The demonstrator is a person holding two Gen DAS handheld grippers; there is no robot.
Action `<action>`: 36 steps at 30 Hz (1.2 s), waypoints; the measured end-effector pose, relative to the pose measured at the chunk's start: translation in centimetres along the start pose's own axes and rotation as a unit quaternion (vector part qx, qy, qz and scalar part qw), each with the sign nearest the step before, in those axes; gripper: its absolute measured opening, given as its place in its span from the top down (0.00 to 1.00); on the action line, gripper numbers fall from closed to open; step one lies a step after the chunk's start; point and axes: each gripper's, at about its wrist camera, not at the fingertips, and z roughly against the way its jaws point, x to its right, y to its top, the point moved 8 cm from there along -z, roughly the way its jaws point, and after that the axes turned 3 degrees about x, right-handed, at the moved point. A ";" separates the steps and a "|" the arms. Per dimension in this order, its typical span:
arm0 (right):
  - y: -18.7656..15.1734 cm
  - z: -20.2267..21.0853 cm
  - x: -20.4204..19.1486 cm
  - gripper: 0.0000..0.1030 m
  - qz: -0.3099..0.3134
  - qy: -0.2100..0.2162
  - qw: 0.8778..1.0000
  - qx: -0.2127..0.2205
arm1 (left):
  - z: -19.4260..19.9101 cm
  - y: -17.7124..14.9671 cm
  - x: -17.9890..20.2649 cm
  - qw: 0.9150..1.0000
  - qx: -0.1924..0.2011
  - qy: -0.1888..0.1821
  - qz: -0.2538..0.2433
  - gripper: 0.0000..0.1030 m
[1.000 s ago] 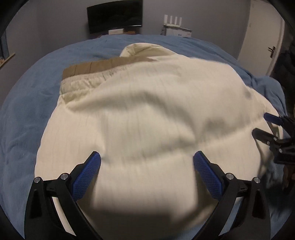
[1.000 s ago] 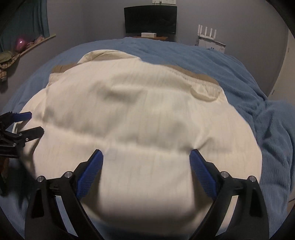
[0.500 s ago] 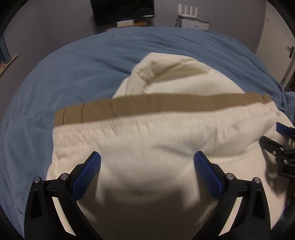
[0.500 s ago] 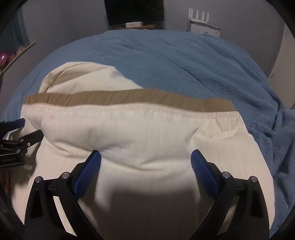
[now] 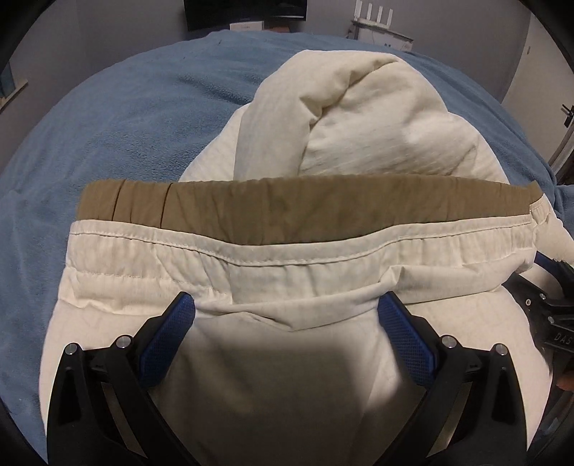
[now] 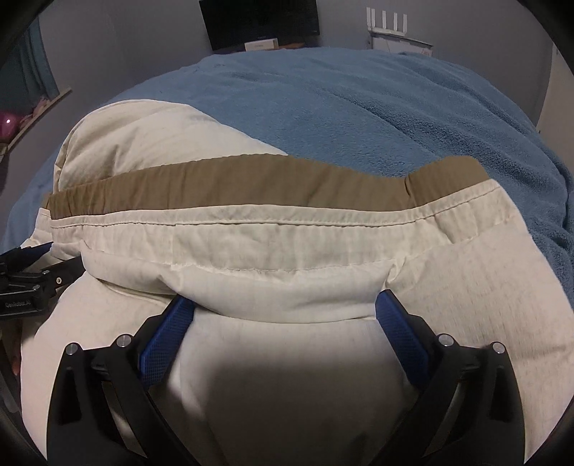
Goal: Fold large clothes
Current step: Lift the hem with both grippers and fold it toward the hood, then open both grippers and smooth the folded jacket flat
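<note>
With the cream trousers (image 5: 287,358) draped over the blue bed (image 5: 125,118), the left gripper (image 5: 287,315) and right gripper (image 6: 285,312) both sit spread wide near the waistband (image 5: 287,211), so the fold is mid-way; next they likely need to pinch it.

A fuzzy blue fleece blanket (image 6: 376,107) fills the frame's middle. A black flat screen (image 6: 260,21) sits top centre against the grey wall (image 6: 118,46), a white antennaed router (image 6: 391,27) upper right.
</note>
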 end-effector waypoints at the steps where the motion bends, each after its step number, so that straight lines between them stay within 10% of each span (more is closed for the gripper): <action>1: -0.2 -0.1 0.0 0.06 -0.001 0.000 1.000 0.003 | -0.2 -0.1 0.0 1.000 0.002 0.001 0.000 0.05; 36: -0.7 0.2 -0.4 0.06 -0.003 0.012 1.000 0.020 | 2.1 -2.2 0.4 0.998 0.066 -0.001 -0.006 0.06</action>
